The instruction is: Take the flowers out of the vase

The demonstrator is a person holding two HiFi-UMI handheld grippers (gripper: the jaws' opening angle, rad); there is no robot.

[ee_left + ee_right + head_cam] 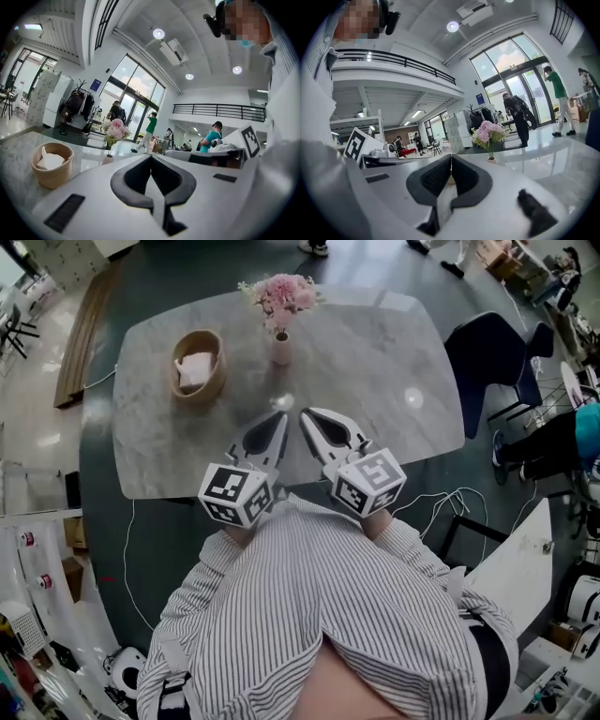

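A bunch of pink flowers (285, 294) stands upright in a small pink vase (281, 350) near the far edge of the marble table (375, 362). The flowers (116, 131) show left of centre in the left gripper view, and the flowers (488, 132) show right of centre in the right gripper view. My left gripper (282, 414) and right gripper (304, 414) hover side by side over the near half of the table, well short of the vase. Both are shut with nothing between the jaws, their tips nearly meeting.
A wooden bowl (199, 363) with white cloth inside sits left of the vase. A dark chair (497, 357) stands past the table's right end. Cables (441, 502) lie on the floor there. People stand in the background by the glass doors.
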